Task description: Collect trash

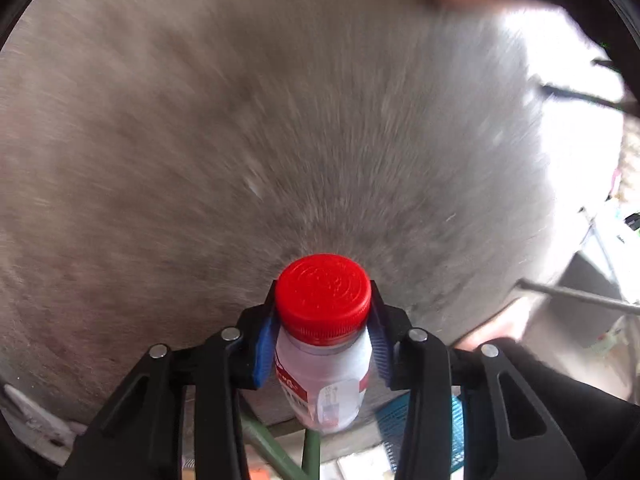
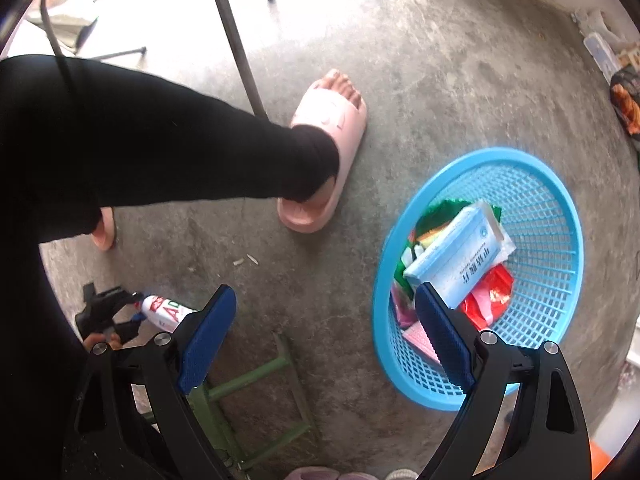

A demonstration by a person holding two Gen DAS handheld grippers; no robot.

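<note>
The left gripper (image 1: 322, 344) is pinching a small white bottle (image 1: 324, 376) just under its red cap (image 1: 323, 294), the blue pads (image 1: 264, 354) pressing on the neck from both sides. The right wrist view is showing the same bottle low over the concrete floor (image 2: 400, 80), well apart from the blue basket (image 2: 560, 216) where a pale blue box (image 2: 460, 256) and crumpled wrappers (image 2: 488, 296) are already lying.

The grip is looking risky to me. The pads are sitting on the narrow, rounded shoulder, so the smooth plastic is likely to be sliding if the bottle swings, and it could be dropping to the floor and rolling away. The left view is blurring heavily, which suggests quick movement; a fast carry is making a slip more likely.

The way across is also crowded. A green metal frame (image 2: 248, 380) is standing between bottle and basket, and a foot in a pink slipper (image 2: 324, 160) is nearby, so the bottle could be clipping either one.

The right gripper (image 2: 324, 340) is hanging spread wide and empty above the floor beside the basket rim, and could be nudging the light basket aside if it is drifting lower.
</note>
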